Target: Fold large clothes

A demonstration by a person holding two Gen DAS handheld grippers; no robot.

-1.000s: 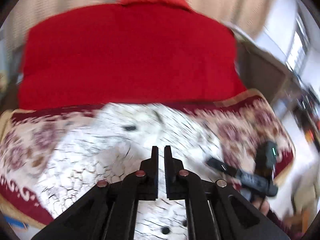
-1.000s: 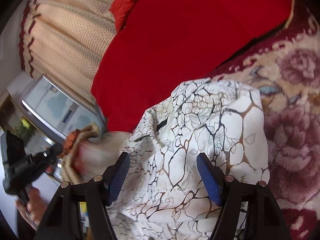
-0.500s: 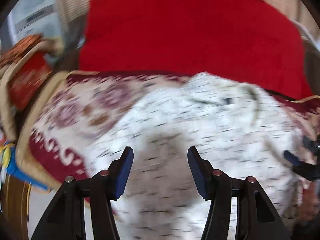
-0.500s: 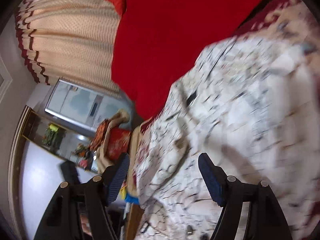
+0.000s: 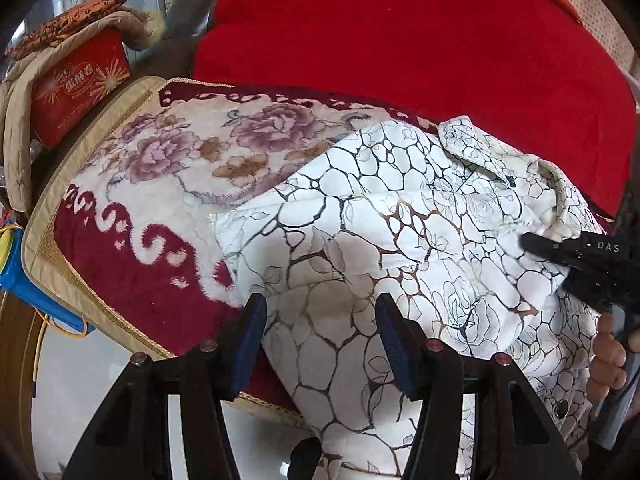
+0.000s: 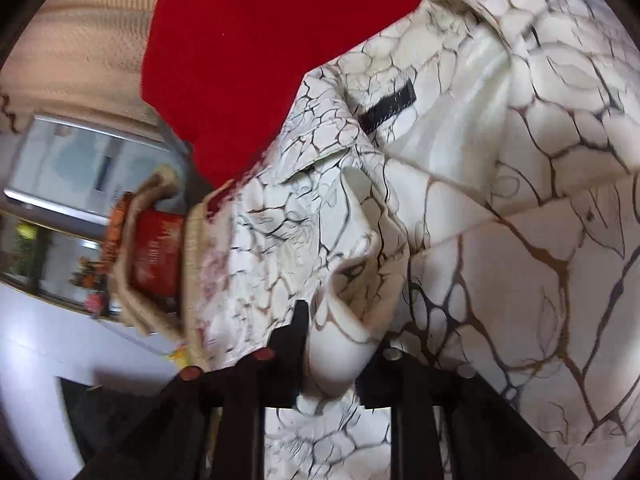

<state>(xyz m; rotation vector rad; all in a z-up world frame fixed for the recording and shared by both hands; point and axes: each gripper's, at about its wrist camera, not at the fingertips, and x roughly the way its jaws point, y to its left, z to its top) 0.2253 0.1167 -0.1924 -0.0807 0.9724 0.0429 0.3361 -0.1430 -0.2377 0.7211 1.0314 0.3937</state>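
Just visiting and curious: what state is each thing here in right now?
Jacket: partly folded, on the floral blanket.
Left gripper: fingers open, jacket under them, not gripped.
Right gripper: fingers closing on a jacket fold.
Red box: shut, cloth draped on top.

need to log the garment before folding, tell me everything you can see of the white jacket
The jacket is white, printed with a black and gold crackle pattern and faint roses, smooth-looking fabric. It has a collar, a black neck label and a snap button. It lies crumpled on the floral blanket. The right gripper is closing on a fold of it; the left gripper is open above it.
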